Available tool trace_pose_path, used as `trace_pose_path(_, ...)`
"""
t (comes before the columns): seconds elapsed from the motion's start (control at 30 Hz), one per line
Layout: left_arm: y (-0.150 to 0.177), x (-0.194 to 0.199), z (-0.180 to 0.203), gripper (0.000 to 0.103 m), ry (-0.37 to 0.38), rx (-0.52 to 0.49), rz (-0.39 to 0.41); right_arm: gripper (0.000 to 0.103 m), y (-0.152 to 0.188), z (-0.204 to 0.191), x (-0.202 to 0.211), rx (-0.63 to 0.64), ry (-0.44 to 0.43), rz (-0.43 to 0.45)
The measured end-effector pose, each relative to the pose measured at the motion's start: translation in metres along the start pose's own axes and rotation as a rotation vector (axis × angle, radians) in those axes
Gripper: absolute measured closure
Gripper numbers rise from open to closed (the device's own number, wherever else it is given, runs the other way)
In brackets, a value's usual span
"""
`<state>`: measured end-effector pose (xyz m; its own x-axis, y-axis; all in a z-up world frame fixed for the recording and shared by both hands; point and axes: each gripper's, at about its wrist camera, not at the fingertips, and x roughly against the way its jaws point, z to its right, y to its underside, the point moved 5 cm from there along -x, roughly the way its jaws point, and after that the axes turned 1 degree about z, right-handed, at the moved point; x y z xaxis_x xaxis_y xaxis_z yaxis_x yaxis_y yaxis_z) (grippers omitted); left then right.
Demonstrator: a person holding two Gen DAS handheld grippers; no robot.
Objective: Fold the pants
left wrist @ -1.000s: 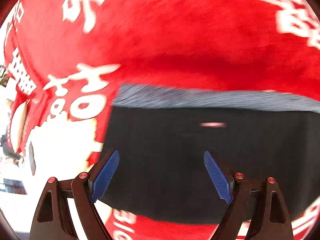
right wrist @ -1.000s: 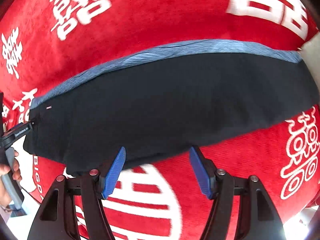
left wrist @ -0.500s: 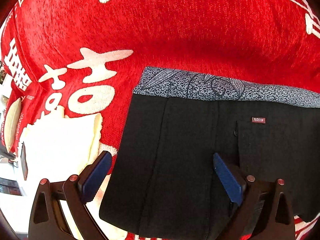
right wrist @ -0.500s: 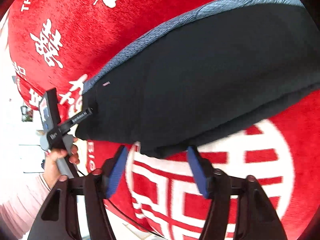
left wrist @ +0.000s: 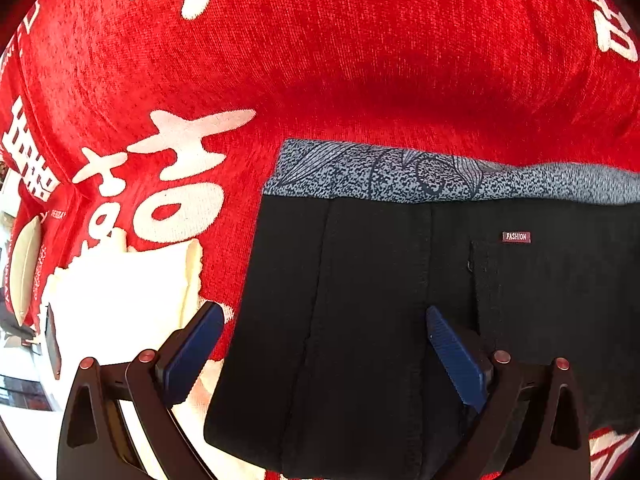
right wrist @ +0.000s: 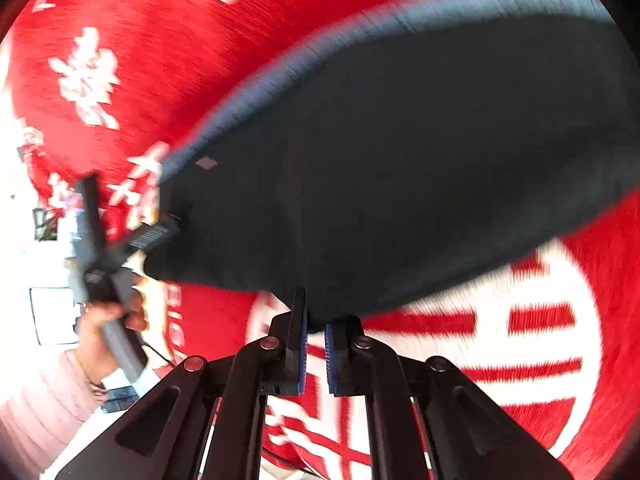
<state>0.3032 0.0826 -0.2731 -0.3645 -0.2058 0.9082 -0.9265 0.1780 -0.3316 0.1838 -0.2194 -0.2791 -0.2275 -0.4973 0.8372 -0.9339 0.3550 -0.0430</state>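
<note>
Black pants (left wrist: 360, 280) lie folded lengthwise on a red blanket (left wrist: 320, 60), with a grey patterned inner band (left wrist: 400, 176) along the far edge and a small "FASHION" label (left wrist: 516, 237). My left gripper (left wrist: 323, 310) hangs wide open over the pants' end. Its left pad is over the blanket's edge and its right pad over the black cloth. In the blurred right wrist view, my right gripper (right wrist: 316, 316) is shut on the near edge of the pants (right wrist: 400, 160). The left gripper (right wrist: 92, 240) shows there at the pants' left end, held by a hand (right wrist: 108, 312).
The red blanket (right wrist: 160, 60) with white characters covers the whole surface. A white sheet (left wrist: 120, 288) shows past its left edge, beside the left gripper. A pink sleeve (right wrist: 36, 412) is at the lower left of the right wrist view.
My right gripper tilted down, came in to the pants' near edge and shut on it. The left gripper's jaws widened and it shifted toward the pants' end, then held still.
</note>
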Motion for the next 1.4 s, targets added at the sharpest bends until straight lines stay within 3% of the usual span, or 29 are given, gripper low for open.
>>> trace_pose_path(0.1,-0.001,0.003,0.0,0.001,-0.011,0.005,-0.011,0.095,0.008,0.01,0.002,-0.05,-0.049,-0.006)
trace_pose_path(0.17,-0.002,0.007,0.002,0.001,-0.018,0.001,-0.03,0.079,0.016,0.012,0.008,-0.05,-0.034,-0.045)
trace_pose_path(0.23,-0.002,0.019,0.01,0.001,0.014,-0.001,-0.039,0.076,0.024,0.022,0.022,-0.04,0.021,-0.062)
trace_pose_path(0.33,-0.003,0.048,0.037,0.001,0.111,-0.013,-0.012,0.073,0.016,0.034,0.052,-0.01,0.095,-0.002)
trace_pose_path(0.43,-0.005,0.068,0.084,0.001,0.224,-0.035,-0.018,0.061,-0.012,0.043,0.081,0.021,0.193,0.105)
trace_pose_path(0.5,-0.003,0.076,0.127,0.001,0.316,-0.044,-0.047,0.06,-0.033,0.045,0.093,0.057,0.243,0.165)
trace_pose_path(0.6,0.004,0.079,0.177,0.001,0.365,-0.067,-0.064,0.059,-0.061,0.055,0.105,0.07,0.335,0.217)
trace_pose_path(0.67,0.012,0.073,0.203,0.001,0.384,-0.076,-0.096,0.056,-0.073,0.067,0.107,0.051,0.349,0.234)
trace_pose_path(0.73,0.025,0.058,0.219,0.001,0.345,-0.104,-0.142,0.045,-0.078,0.084,0.1,0.047,0.399,0.213)
trace_pose_path(0.8,0.029,0.053,0.216,0.001,0.377,-0.027,-0.142,0.045,-0.076,0.105,0.087,0.017,0.413,0.158)
trace_pose_path(0.87,0.03,0.05,0.211,0.001,0.398,0.018,-0.181,0.042,-0.074,0.107,0.088,0.032,0.382,0.192)
trace_pose_path(0.97,0.027,0.056,0.207,0.001,0.352,0.013,-0.198,0.041,-0.069,0.104,0.09,0.082,0.385,0.184)
trace_pose_path(1.2,-0.031,0.086,0.218,0.001,0.28,-0.002,-0.058,0.041,-0.062,0.11,0.115,0.044,0.289,0.19)
trace_pose_path(1.23,-0.037,0.084,0.22,0.001,0.269,0.004,-0.052,0.043,-0.065,0.11,0.122,0.05,0.287,0.207)
trace_pose_path(1.33,-0.055,0.064,0.239,0.001,0.225,0.025,-0.068,0.064,-0.085,0.108,0.132,0.078,0.286,0.248)
trace_pose_path(1.4,-0.066,0.052,0.249,0.001,0.201,0.039,-0.081,0.069,-0.109,0.105,0.13,0.079,0.273,0.255)
